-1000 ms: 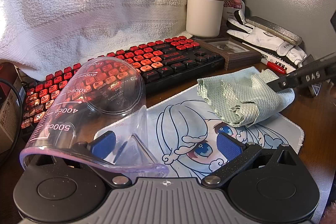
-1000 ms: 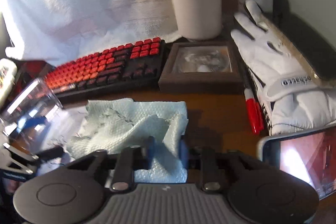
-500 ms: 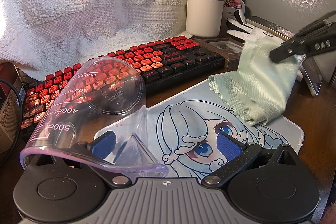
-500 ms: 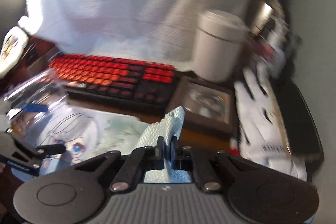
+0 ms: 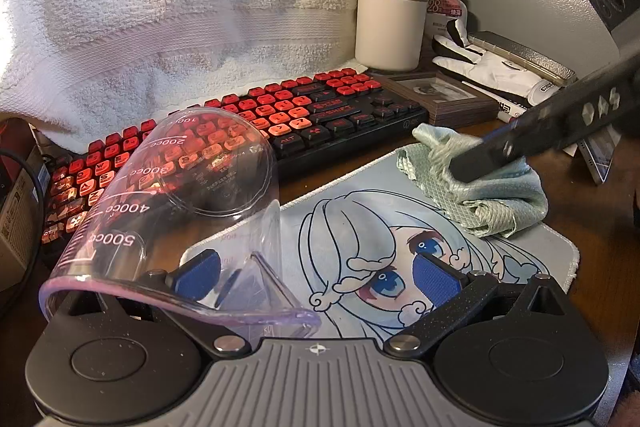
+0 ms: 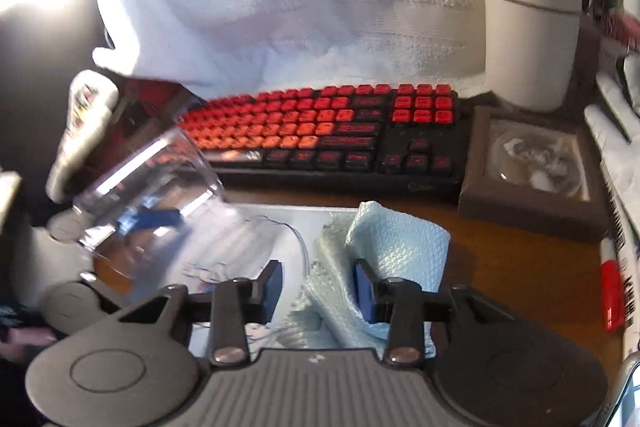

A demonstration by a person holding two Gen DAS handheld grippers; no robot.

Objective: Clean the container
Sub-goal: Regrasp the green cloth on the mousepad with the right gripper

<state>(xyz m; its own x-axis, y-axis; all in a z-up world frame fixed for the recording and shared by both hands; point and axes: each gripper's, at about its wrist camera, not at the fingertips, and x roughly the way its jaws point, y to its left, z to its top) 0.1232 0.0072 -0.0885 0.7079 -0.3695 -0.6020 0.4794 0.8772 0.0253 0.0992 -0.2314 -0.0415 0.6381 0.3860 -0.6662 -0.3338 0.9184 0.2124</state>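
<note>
A clear measuring cup (image 5: 180,187) lies tilted with its mouth toward me, its rim over my left gripper's left finger. My left gripper (image 5: 318,275) stands wide open: one blue pad sits inside the cup and the other is well clear of it. The cup (image 6: 152,203) also shows at the left of the right wrist view. A pale green cloth (image 5: 500,195) lies bunched on the printed mouse mat (image 5: 320,227). My right gripper (image 6: 319,281) is over the cloth (image 6: 400,239) with its jaws opening. The cloth sits between the pads against the right one, and the left pad is off it.
A red and black keyboard (image 5: 320,107) runs behind the mat, under a hanging white towel (image 5: 160,7). At the back right stand a white canister (image 5: 390,23), a picture frame (image 5: 436,93), a white glove (image 5: 500,71) and a propped phone (image 5: 600,155). A red marker (image 6: 612,299) lies right.
My right gripper shut on the cloth and lifted it off the mat, then came back down. Its jaws have parted and the cloth lies bunched on the mat. The left gripper and cup stayed still.
</note>
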